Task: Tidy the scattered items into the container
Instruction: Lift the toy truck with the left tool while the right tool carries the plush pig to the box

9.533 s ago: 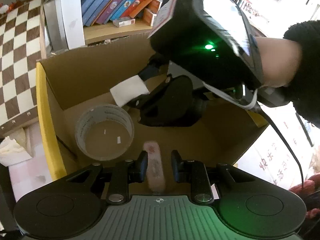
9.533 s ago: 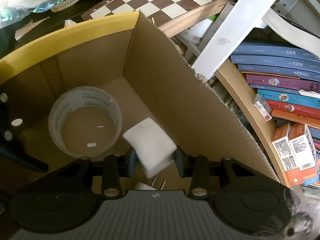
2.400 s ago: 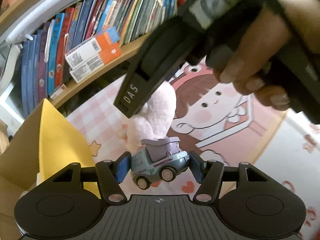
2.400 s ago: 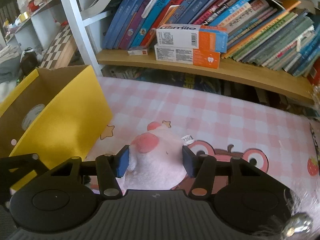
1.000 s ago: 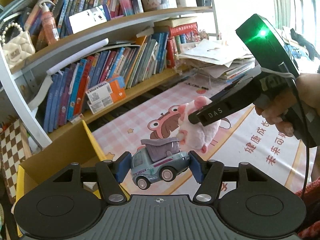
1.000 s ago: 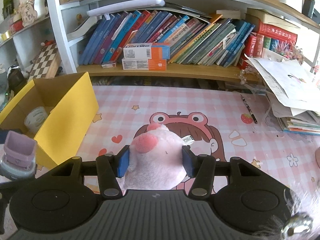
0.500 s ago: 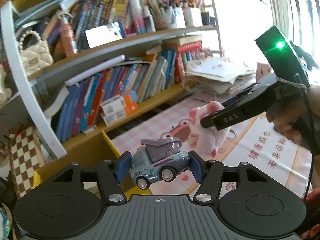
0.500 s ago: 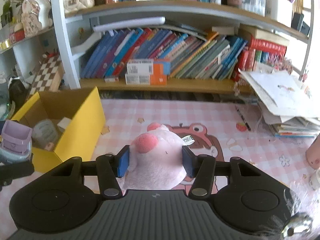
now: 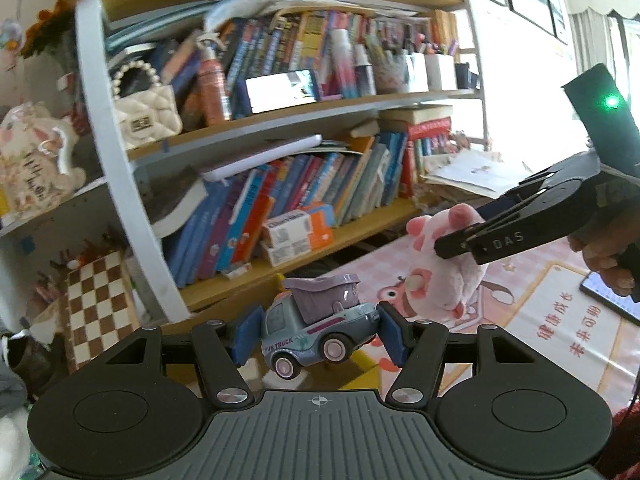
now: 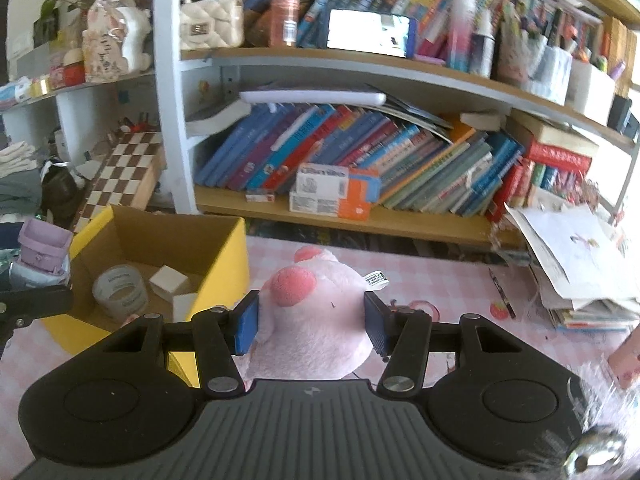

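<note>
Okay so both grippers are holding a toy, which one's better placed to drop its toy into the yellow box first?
Probably left. From the right wrist view, the toy truck in the left gripper hangs beside the yellow box, at its near-left rim. The right gripper holds the pink plush further right, over the mat.

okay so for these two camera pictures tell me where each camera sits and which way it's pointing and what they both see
Left wrist: on the left gripper, looking forward along its fingers at the bookshelf; it grips the toy truck. A hand on the right gripper shows at right.
Right wrist: on the right gripper, facing the shelf and the yellow box; it grips the pink plush.
Shared: shelf, chessboard, plush, truck.
</note>
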The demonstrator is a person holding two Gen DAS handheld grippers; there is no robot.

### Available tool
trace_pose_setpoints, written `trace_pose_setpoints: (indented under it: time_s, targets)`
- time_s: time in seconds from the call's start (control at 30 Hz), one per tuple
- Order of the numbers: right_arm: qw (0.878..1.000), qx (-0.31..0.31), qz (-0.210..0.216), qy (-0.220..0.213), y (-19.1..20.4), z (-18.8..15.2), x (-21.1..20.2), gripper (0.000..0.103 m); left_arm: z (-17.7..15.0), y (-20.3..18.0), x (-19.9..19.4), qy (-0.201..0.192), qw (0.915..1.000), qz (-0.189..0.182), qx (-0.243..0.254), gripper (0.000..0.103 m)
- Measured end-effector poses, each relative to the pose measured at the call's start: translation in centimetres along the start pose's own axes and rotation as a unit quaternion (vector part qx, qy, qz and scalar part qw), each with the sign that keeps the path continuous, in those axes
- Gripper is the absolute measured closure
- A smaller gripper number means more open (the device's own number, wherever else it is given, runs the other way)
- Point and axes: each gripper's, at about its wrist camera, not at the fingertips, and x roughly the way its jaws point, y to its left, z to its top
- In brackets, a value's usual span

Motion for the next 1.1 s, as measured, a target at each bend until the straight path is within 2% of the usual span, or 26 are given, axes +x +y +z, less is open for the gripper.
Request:
trace_pose_setpoints:
  time_s: [0.77, 1.1]
  targets:
    - [0.997, -0.065, 0.043, -0.014, 7.3, 4.3, 2.7, 0.052, -2.0, 5.5, 0.3, -0.001, 0.9982, 0.028, -0.053, 0.041]
    - [0.994, -0.091, 0.063, 0.002, 9.4, 5.0, 5.3, 0.052, -2.9, 6.8, 1.5, 0.009, 0.9969, 0.032, -0.071, 0.041]
